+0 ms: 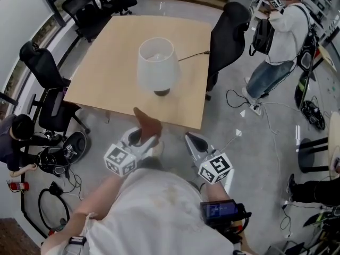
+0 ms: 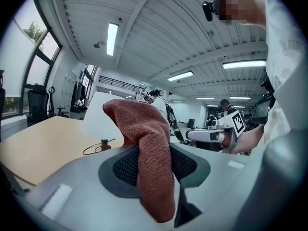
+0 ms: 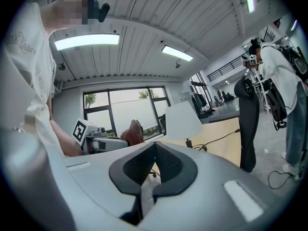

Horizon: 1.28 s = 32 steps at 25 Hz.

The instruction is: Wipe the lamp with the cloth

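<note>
A white lamp (image 1: 155,65) with a wide shade and a dark base stands near the middle of the wooden table (image 1: 101,68). My left gripper (image 1: 143,137) is shut on a rust-brown cloth (image 1: 147,124), just short of the table's near edge. The cloth (image 2: 147,143) sticks up between the pads and flops over in the left gripper view, with the lamp (image 2: 98,121) beyond it. To the right, over the floor, my right gripper (image 1: 191,141) is shut and holds nothing. The right gripper view shows the lamp (image 3: 183,120) ahead and the cloth (image 3: 132,133) to the left.
The lamp's cord (image 1: 194,56) runs to the table's right edge. A black chair (image 1: 228,36) stands against that edge. Office chairs (image 1: 45,70) crowd the left side. A person (image 1: 281,41) stands at the back right, and cables (image 1: 265,116) lie on the floor.
</note>
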Each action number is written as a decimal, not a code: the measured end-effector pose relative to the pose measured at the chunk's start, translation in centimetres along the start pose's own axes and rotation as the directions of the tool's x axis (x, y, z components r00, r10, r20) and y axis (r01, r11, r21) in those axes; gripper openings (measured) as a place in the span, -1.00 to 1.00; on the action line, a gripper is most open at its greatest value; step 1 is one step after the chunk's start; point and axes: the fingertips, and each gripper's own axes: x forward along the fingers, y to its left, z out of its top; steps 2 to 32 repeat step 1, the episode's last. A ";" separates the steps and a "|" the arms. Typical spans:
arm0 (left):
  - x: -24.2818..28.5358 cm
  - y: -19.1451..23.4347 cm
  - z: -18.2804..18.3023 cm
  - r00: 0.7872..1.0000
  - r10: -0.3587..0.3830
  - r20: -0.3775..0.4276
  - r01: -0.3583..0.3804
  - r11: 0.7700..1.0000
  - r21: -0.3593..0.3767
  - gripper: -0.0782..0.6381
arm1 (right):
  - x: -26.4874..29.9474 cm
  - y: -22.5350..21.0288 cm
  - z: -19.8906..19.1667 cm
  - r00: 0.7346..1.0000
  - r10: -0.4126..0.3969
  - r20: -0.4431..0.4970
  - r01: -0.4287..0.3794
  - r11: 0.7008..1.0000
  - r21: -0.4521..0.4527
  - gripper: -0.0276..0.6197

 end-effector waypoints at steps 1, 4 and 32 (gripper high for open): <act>-0.1 0.1 -0.2 1.000 0.000 -0.003 0.000 1.000 0.000 -0.31 | 0.1 0.1 -0.2 1.000 -0.001 0.000 0.001 1.000 0.003 -0.88; -0.1 0.1 -0.2 1.000 0.000 -0.003 0.000 1.000 0.000 -0.31 | 0.1 0.1 -0.2 1.000 -0.001 0.000 0.001 1.000 0.003 -0.88; -0.1 0.1 -0.2 1.000 0.000 -0.003 0.000 1.000 0.000 -0.31 | 0.1 0.1 -0.2 1.000 -0.001 0.000 0.001 1.000 0.003 -0.88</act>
